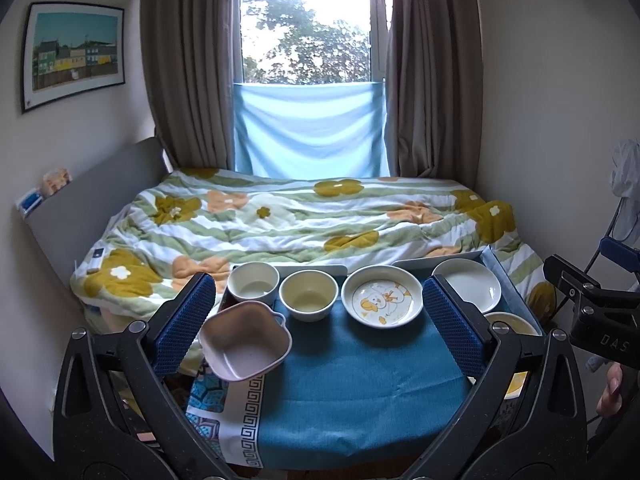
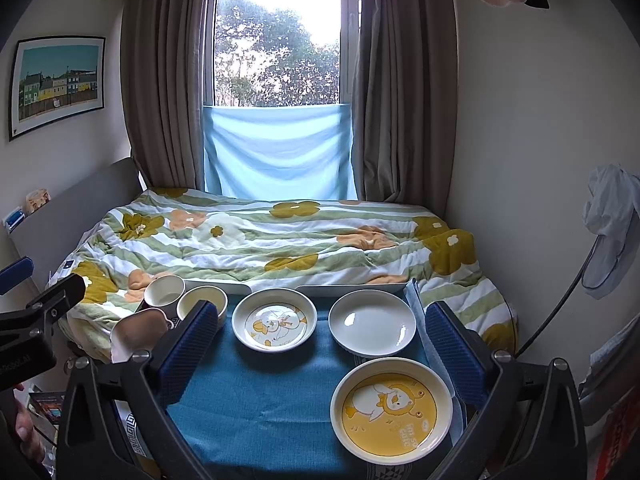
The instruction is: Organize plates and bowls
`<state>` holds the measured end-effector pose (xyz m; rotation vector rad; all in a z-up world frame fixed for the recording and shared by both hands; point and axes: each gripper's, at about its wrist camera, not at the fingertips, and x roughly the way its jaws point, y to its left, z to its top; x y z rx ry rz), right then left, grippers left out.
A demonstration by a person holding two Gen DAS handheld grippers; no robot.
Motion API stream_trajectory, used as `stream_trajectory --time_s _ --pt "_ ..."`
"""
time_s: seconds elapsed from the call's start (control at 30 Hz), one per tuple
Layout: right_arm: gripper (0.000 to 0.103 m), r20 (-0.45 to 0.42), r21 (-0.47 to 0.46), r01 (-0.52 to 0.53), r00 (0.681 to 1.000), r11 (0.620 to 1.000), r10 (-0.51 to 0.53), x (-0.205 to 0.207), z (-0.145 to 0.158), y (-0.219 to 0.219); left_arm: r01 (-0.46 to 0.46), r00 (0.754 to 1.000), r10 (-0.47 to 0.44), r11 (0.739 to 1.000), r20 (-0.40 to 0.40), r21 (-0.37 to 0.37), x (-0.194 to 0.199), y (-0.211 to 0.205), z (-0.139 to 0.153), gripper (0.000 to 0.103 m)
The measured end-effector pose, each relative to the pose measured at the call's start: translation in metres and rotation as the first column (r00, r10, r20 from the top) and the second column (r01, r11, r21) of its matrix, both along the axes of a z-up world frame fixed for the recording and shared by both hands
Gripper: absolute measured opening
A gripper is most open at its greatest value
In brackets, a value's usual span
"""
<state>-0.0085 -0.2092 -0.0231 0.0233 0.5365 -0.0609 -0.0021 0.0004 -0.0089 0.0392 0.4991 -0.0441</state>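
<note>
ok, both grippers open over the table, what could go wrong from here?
1. The pink square bowl sits tilted at the blue cloth's left edge; a nudge from the left gripper might tip it off.
2. The yellow duck plate lies near the right gripper; closing low could clip its rim.

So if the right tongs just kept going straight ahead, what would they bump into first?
Probably the plain white plate: it sits ahead between the open right tongs, past the yellow duck plate lying lower and nearer. Depth is hard to judge, so they might pass above it and reach the bed.
</note>
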Motion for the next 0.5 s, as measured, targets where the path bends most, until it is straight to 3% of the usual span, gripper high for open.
stream_trajectory --time_s 0.5 --pt "0.103 -0.001 0.003 -0.002 1.0 1.0 0.002 -0.0016 0.0015 0.0008 0.008 1.0 -0.008 1.0 -0.005 -0.005 -0.0016 0.0016 0.0016 0.103"
